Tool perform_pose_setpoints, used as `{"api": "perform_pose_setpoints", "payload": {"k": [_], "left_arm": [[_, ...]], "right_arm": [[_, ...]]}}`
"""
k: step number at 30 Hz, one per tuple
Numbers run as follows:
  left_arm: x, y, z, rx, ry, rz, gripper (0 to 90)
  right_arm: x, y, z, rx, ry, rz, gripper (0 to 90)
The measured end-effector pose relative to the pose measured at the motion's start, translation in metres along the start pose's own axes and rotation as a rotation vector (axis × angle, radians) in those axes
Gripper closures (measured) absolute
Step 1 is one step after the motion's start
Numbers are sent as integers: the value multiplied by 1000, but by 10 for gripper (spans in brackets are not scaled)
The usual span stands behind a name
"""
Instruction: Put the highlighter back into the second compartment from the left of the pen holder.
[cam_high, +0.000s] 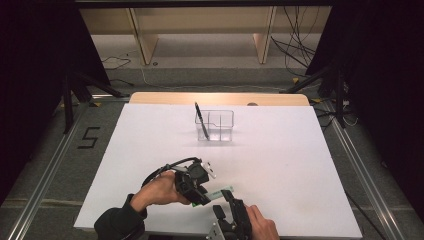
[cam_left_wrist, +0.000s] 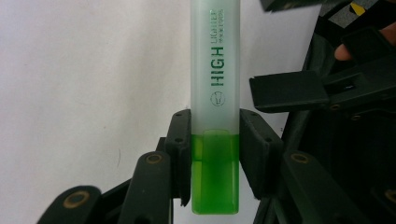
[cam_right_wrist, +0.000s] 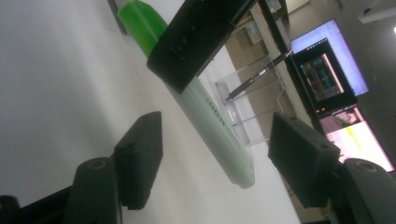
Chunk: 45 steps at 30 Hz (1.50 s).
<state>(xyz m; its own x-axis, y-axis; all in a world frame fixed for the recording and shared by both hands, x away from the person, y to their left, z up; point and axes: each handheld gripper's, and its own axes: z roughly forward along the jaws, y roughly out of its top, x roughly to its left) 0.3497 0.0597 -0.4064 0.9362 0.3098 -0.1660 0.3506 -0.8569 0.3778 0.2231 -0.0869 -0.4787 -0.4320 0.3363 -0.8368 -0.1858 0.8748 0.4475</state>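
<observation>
Green highlighter (cam_left_wrist: 215, 116): clamped at cap end by left tool (cam_left_wrist: 215, 154), above counter (cam_high: 280, 150). Right tool (cam_right_wrist: 215, 158) open astride its body (not gripping). Handover or uncapping pending; organizer (cam_high: 215, 125) far.

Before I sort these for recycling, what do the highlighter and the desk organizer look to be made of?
The highlighter looks like frosted, translucent plastic: milky barrel with printed lettering, green showing through the end gripped by the left tongs. The desk organizer looks like clear, glossy acrylic or similar plastic: the white table shows through its walls.
</observation>
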Motion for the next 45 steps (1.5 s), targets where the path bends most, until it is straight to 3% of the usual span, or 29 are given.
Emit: {"api": "perform_pose_setpoints", "payload": {"k": [8,10,14,23,31,42,45], "left_arm": [[-1,1,1,5,-9,7,665],[-2,2,1,6,-10,7,665],[-3,2,2,13,-17,10,665],[-6,3,3,24,-35,13,665],[-7,3,5,42,-39,24,665],[-7,3,5,48,-45,10,665],[-7,3,5,49,-46,9,664]], "right_arm": [[8,3,5,18,-17,-72,443],[10,3,7,15,-23,-122,475],[14,5,9,14,-42,-165,524],[19,6,12,24,-61,-222,592],[27,7,14,11,-90,-313,657],[30,6,14,20,-94,-310,729],[31,6,15,25,-90,-337,751]]}}
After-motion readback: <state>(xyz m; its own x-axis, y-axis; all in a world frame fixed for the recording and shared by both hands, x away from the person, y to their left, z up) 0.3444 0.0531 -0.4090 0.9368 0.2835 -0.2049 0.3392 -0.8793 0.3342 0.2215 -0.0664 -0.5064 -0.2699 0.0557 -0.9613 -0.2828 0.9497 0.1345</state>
